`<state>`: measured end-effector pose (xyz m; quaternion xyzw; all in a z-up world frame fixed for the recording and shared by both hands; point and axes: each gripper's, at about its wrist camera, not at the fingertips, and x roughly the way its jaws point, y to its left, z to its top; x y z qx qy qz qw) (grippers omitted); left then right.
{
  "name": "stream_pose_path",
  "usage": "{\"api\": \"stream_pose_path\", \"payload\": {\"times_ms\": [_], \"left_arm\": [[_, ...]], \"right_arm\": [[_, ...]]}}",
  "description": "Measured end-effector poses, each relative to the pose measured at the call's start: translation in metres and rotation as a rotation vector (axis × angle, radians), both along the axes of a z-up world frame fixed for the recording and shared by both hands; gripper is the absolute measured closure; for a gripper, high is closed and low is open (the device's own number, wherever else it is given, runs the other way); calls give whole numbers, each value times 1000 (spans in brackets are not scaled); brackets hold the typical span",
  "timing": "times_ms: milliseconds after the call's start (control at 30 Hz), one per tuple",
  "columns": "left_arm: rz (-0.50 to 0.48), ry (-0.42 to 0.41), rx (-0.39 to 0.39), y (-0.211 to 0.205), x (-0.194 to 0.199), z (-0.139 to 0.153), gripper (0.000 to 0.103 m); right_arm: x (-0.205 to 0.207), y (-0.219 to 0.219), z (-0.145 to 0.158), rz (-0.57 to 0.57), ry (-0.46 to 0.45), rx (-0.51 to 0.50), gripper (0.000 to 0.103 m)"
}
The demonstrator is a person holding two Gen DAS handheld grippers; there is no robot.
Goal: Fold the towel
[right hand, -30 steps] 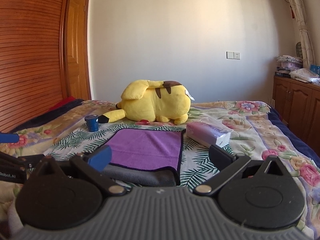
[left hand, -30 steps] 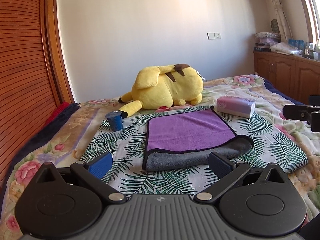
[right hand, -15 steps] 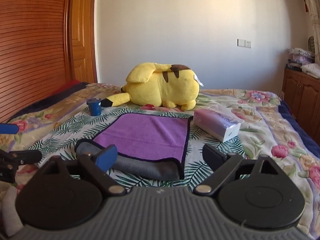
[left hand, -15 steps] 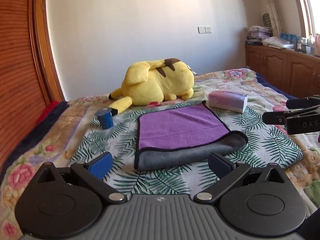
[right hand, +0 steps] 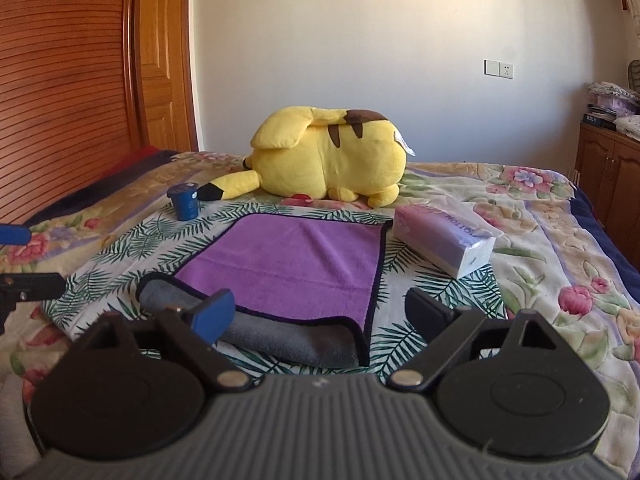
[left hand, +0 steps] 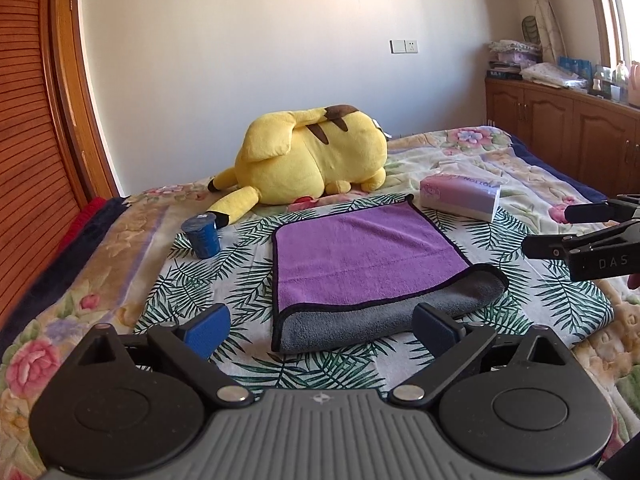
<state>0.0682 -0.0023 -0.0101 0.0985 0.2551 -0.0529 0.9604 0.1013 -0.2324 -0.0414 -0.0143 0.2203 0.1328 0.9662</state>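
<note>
I hold my left gripper (left hand: 322, 326) low over the bed, level and pointing toward the far wall, its blue-padded fingers (left hand: 208, 330) spread wide with nothing between them. My right gripper (right hand: 322, 312) sits in the same pose beside it, fingers also spread and empty; from the left wrist view its black finger tips (left hand: 560, 236) show at the right edge, above the bedspread and apart from the cloth.

Just ahead of both grippers lies the towel (left hand: 368, 252), folded once so the purple top layer covers most of the grey underside. A grey band stays uncovered along the near edge, and it bulges in a soft roll at one near corner (right hand: 168, 294). The towel touches neither gripper. It rests flat on a palm-leaf printed sheet (left hand: 200, 276) spread over the floral bedspread (right hand: 560, 248).

Beyond the towel, a blue cup (left hand: 202, 236) stands upright to its left, and a tissue pack (right hand: 444, 240) lies just beside its far right corner. Farther back, a yellow Pikachu plush (right hand: 328, 156) lies on its side near the wall.
</note>
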Motion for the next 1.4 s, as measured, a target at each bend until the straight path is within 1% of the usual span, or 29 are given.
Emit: {"api": "stream_pose_path", "payload": {"times_ms": [167, 233, 467, 733, 900, 1067, 1267, 1400], "left_arm": [[-10, 21, -2, 1, 16, -4, 25], [-13, 33, -9, 3, 23, -7, 28], [-2, 68, -39, 12, 49, -15, 30], [18, 99, -39, 22, 78, -26, 30], [32, 123, -34, 30, 97, -37, 34], [42, 154, -74, 40, 113, -47, 35], [49, 176, -55, 46, 126, -58, 36], [48, 203, -42, 47, 135, -66, 40]], "right_arm": [[15, 2, -7, 6, 44, -14, 12], [21, 3, -10, 10, 61, -17, 12], [40, 5, -20, 20, 111, -24, 13], [59, 7, -27, 38, 138, -27, 13], [72, 6, -34, 39, 155, -28, 14], [82, 5, -40, 40, 183, -27, 15], [96, 6, -50, 39, 213, -42, 15], [103, 4, -58, 41, 242, -51, 16]]}}
